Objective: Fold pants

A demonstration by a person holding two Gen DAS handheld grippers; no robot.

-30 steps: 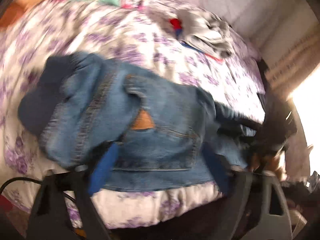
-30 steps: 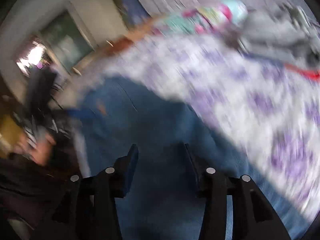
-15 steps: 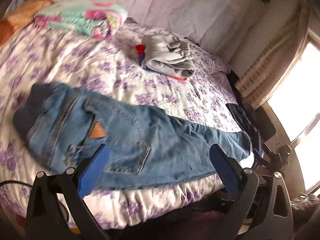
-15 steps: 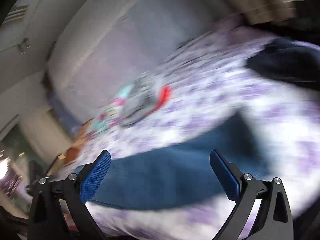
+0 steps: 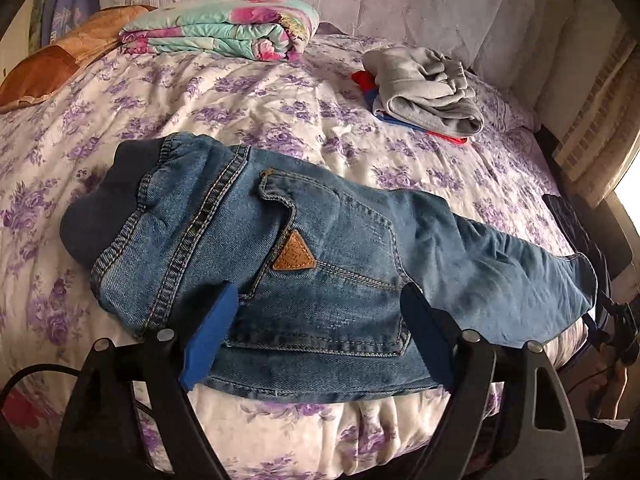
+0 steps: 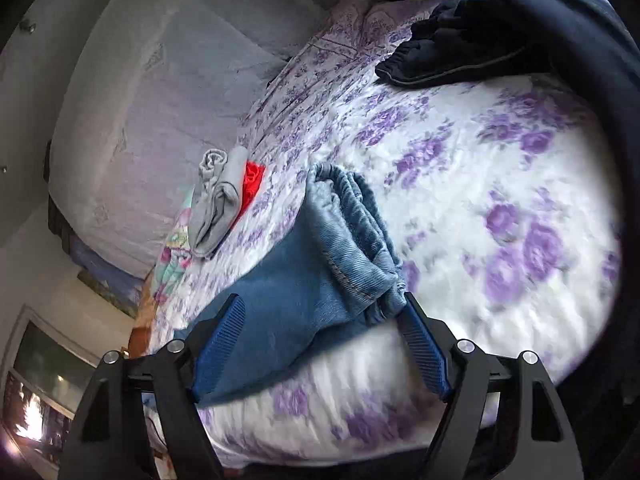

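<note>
Blue jeans (image 5: 320, 264) lie along the near edge of a bed, folded lengthwise, with the dark waistband at the left and the leg ends at the right. A brown triangular patch (image 5: 294, 257) marks the back pocket. My left gripper (image 5: 316, 328) is open, its blue pads on either side of the seat near the front edge. In the right wrist view the elastic leg cuffs (image 6: 352, 236) lie between the open fingers of my right gripper (image 6: 320, 336), which holds nothing.
A folded grey garment over red and blue cloth (image 5: 424, 92) lies at the back right. A folded floral quilt (image 5: 224, 32) and a brown pillow (image 5: 60, 64) sit at the back left. Dark clothing (image 6: 460, 40) lies at the bed's right end.
Both grippers have let the jeans down flat on the bed and pulled back. Both then came in again: the left to the seat, the right to the leg cuffs.
</note>
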